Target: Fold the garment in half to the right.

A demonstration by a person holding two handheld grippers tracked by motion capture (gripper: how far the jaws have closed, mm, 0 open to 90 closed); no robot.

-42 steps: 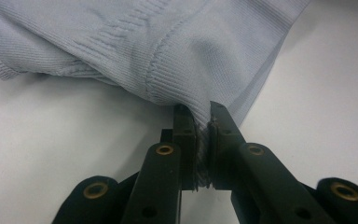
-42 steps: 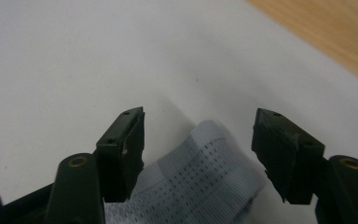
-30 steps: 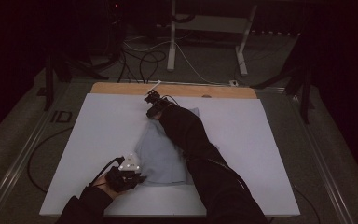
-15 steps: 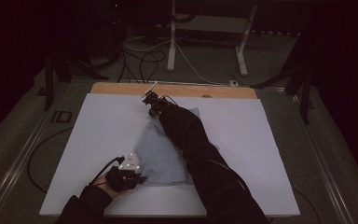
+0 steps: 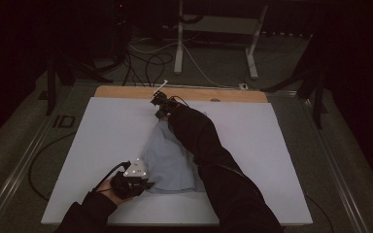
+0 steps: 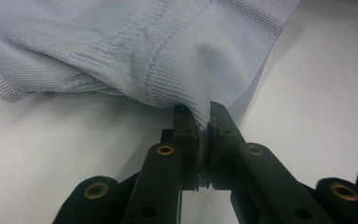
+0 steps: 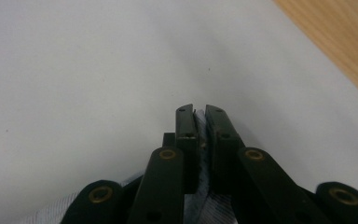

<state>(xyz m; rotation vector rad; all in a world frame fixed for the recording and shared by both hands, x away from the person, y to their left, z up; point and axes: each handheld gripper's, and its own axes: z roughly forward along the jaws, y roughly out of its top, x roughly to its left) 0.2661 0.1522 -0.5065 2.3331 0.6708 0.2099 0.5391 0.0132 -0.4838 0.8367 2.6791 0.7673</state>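
Note:
A pale blue knit garment (image 5: 167, 160) lies on the white table sheet (image 5: 102, 141), stretched between both grippers. My left gripper (image 5: 143, 185) is at its near left corner, shut on a ribbed edge of the garment (image 6: 204, 140). At the far end my right gripper (image 5: 159, 107) is shut on another edge of the garment (image 7: 200, 140), with a thin strip of fabric showing between the jaws. The right forearm in a dark sleeve (image 5: 204, 145) lies over much of the cloth and hides its right side.
A wooden strip (image 5: 126, 92) runs along the far table edge, close behind the right gripper. Beyond it are cables (image 5: 145, 58) and white table legs (image 5: 179, 39) on the floor. A cable (image 5: 39, 160) loops off the table's left side.
The right gripper has moved a little farther away and leftward with the garment's far edge, drawing the cloth longer. The left gripper has stayed at the near corner.

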